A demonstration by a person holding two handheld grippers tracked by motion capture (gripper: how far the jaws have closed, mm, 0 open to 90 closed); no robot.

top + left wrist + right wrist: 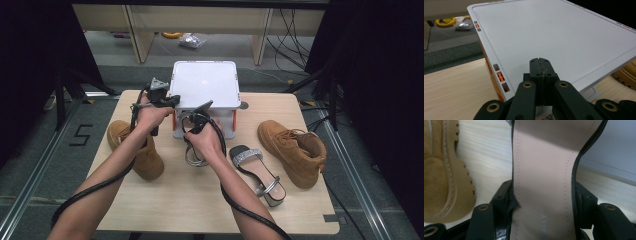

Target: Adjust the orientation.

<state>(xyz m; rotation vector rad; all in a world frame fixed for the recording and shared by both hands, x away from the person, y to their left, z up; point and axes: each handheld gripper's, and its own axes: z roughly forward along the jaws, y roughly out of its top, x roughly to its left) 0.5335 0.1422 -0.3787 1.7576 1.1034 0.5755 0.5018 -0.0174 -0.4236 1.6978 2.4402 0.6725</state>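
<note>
Beige-lined, black-edged sandal [544, 177], held at the waist of its sole between the fingers [501, 195] of the right gripper [196, 120], sits at the centre of the high view, just in front of the white storage box [205, 82]. The left gripper [167, 100], fingers pressed together on nothing, hovers at the box lid's near-left corner. On the wooden counter [200, 200] lie its glittery mate [257, 172] and two tan boots [295, 150], left and right.

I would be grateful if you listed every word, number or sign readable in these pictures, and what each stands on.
"5": black figure marked on the grey floor left of the table.
"ALLY": pale blue letters printed on the insole of the sandal clamped in the right gripper; the print runs off the frame, so it may be part of a longer word.
The white box has orange and grey tabs on its rim, with no lettering.
</note>
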